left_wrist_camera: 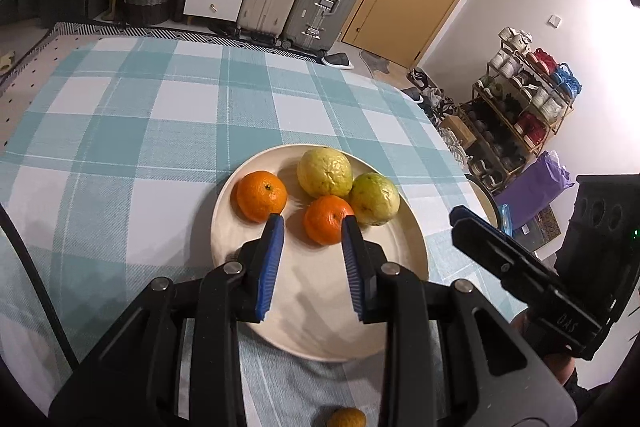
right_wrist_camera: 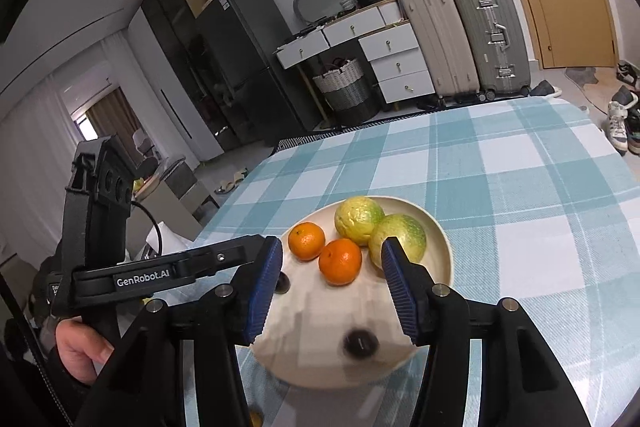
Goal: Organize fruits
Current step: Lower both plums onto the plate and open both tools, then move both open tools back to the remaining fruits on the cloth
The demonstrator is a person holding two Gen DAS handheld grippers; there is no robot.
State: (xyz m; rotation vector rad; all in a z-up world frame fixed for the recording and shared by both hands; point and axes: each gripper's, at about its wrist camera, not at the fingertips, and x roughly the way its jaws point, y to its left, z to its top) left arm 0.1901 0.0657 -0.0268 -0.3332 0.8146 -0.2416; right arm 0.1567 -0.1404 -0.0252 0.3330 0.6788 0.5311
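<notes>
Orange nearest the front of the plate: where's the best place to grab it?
Probably pinch the front orange across its round middle, coming down from the near side. Its stem faces up and the plate is bare in front. The green-yellow fruit crowds its right, so slip one finger into the gap beside the other orange.

Colours and patterns on the table.
Cream plate (left_wrist_camera: 400,291) on a tablecloth (left_wrist_camera: 132,131) checked in teal and white with thin pale lines. Two bright orange tangerines, left tangerine (left_wrist_camera: 262,195) and right tangerine (left_wrist_camera: 327,219), each with a small dark stem spot. One pale yellow guava (left_wrist_camera: 324,171); one yellow-green guava (left_wrist_camera: 375,199), mottled greener in the right wrist view. Left gripper (left_wrist_camera: 312,227) and right gripper (right_wrist_camera: 331,249): black bodies, blue ribbed pads (left_wrist_camera: 271,263).
</notes>
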